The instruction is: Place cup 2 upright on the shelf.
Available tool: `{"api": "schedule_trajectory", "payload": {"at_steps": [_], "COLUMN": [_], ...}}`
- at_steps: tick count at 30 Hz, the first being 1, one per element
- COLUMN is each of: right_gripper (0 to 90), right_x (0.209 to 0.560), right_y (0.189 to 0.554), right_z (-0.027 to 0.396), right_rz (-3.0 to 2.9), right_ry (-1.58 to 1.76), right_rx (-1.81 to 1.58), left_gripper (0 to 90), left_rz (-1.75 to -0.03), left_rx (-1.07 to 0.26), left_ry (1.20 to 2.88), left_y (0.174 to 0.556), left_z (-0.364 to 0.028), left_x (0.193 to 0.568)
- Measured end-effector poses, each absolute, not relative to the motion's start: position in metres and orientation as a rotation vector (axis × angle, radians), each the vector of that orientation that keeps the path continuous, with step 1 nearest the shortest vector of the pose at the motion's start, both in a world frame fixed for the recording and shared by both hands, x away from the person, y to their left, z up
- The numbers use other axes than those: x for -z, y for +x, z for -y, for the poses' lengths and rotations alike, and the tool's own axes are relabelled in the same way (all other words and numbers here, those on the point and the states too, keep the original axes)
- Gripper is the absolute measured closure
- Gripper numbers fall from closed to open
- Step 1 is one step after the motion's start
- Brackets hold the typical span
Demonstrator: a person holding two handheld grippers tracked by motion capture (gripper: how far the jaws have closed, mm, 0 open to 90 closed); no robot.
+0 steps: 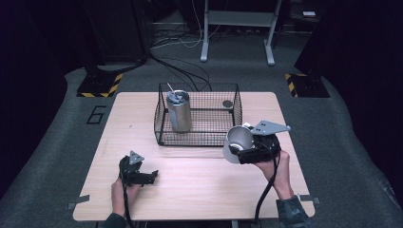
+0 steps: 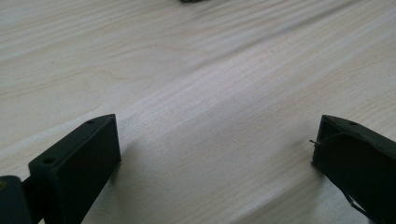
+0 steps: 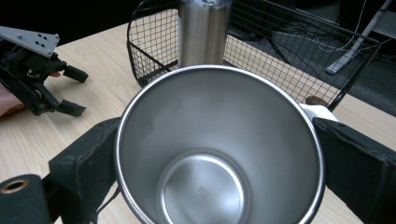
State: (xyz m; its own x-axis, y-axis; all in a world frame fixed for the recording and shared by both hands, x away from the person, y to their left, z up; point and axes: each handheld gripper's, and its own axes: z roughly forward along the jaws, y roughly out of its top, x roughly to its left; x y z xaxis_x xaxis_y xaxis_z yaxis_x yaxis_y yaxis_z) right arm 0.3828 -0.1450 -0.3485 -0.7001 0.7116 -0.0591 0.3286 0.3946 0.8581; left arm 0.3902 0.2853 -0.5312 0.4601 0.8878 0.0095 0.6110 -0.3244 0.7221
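Gripping the steel cup (image 1: 236, 142) by its sides, your right hand-held gripper (image 1: 256, 148) held it tilted just near-right of the wire basket (image 1: 199, 137), where a lidded tumbler (image 1: 179, 111) stood. Your left hand-held gripper (image 1: 142, 175) rested, jaws apart, on the bench (image 1: 199, 190).

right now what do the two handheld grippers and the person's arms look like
Both are black, blocky tools. The left gripper and the right gripper each carry a grey three-cornered plate with small holes on top, and a black cable trails from each toward the person. Their jaws are flat, black, rectangular blocks. A dark mottled sleeve covers the right forearm.
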Motion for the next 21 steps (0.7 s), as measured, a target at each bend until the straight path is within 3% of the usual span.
{"api": "schedule_trajectory", "payload": {"at_steps": [21], "right_gripper": [5.6], "right_x": [0.311], "right_y": [0.407], "right_z": [0.121], "right_rz": [-2.221], "right_ry": [0.808], "right_rx": [-1.255], "left_gripper": [0.7], "left_rz": [-1.241], "left_rx": [-0.548], "left_ry": [2.055], "left_y": [0.39], "left_z": [-0.285], "left_x": [0.531]}}
